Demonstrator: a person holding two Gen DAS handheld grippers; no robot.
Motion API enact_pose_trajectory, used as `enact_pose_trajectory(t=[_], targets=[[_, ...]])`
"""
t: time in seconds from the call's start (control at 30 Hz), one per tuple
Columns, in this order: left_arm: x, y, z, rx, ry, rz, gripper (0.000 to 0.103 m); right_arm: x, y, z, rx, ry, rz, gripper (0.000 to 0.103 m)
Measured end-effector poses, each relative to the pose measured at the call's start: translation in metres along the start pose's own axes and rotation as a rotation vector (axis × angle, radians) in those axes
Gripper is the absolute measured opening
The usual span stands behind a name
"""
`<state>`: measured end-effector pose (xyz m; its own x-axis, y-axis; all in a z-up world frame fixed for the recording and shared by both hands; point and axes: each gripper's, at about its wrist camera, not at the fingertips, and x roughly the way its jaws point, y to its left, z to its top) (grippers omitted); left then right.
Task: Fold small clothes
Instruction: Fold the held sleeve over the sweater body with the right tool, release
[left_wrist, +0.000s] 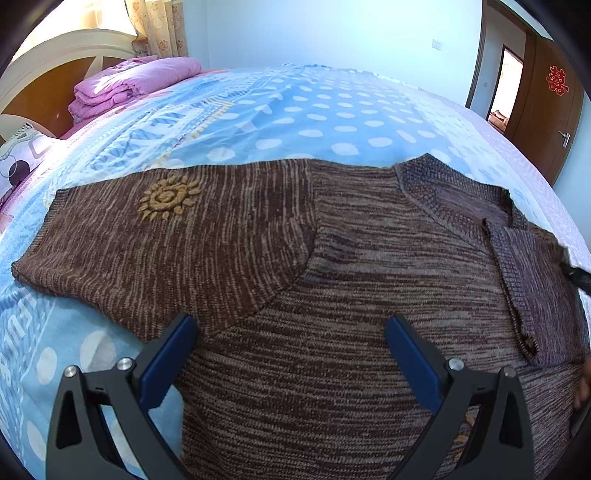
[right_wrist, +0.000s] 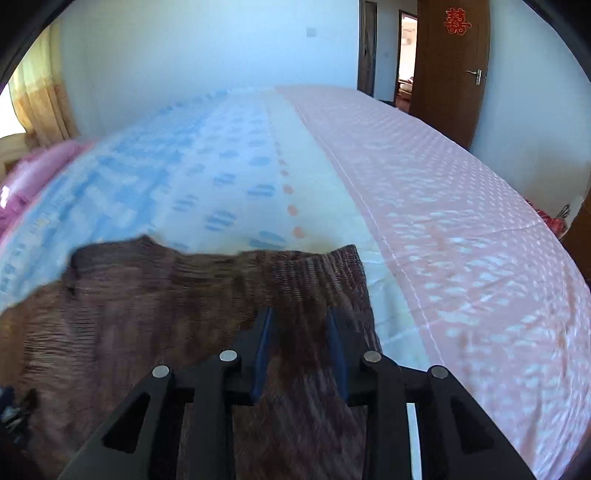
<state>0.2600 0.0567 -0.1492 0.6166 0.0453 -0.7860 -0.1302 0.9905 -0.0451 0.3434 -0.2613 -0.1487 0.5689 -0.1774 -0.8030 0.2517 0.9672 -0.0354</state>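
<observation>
Two tongs: left tongs (left_wrist: 291, 354) gape above the sweater (left_wrist: 332, 258); right tongs (right_wrist: 300, 347) pinch its ribbed cuff (right_wrist: 317, 269).

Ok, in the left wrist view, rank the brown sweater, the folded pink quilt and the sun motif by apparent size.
1. Brown sweater, though nearest the camera.
2. Folded pink quilt, farther off.
3. Sun motif.

A red double-happiness character, 囍, is seen pasted on the brown wooden door (left_wrist: 543, 96), and the same red sign is shown high on that door (right_wrist: 456, 55) in the right wrist view. Pale letters are printed along the blue bed sheet (left_wrist: 22, 325) at the left edge of the left wrist view; they are perhaps "FU", but are too distorted to be read with certainty.
</observation>
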Motion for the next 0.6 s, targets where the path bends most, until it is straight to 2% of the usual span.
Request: enact_pose_trajectory(t=[0.07, 0.13, 0.17, 0.23, 0.3, 0.37, 0.5, 0.6], targets=[[0.0, -0.001, 0.0, 0.003, 0.001, 0.003, 0.103, 0.005, -0.015, 0.006, 0.06, -0.025, -0.001, 0.031], [0.0, -0.001, 0.0, 0.002, 0.002, 0.003, 0.103, 0.009, -0.028, 0.01, 0.108, -0.013, -0.059, 0.035], [0.0, -0.001, 0.0, 0.003, 0.002, 0.003, 0.103, 0.009, -0.033, 0.009, 0.136, -0.01, -0.048, 0.043], [0.0, -0.001, 0.0, 0.001, 0.002, 0.002, 0.103, -0.006, -0.035, 0.005, 0.155, -0.026, -0.025, 0.043], [0.001, -0.001, 0.001, 0.001, 0.002, 0.002, 0.103, -0.034, -0.027, -0.009, 0.118, -0.071, 0.029, 0.043], [0.001, -0.001, 0.001, 0.002, 0.003, 0.003, 0.103, -0.058, 0.001, -0.024, 0.04, -0.1, 0.084, 0.043], [0.001, -0.001, 0.001, 0.002, 0.003, 0.002, 0.103, -0.087, 0.047, -0.059, -0.084, -0.113, 0.165, 0.043], [0.001, -0.001, 0.001, 0.002, 0.004, 0.003, 0.103, -0.071, 0.08, -0.078, -0.186, -0.074, 0.118, 0.043]])
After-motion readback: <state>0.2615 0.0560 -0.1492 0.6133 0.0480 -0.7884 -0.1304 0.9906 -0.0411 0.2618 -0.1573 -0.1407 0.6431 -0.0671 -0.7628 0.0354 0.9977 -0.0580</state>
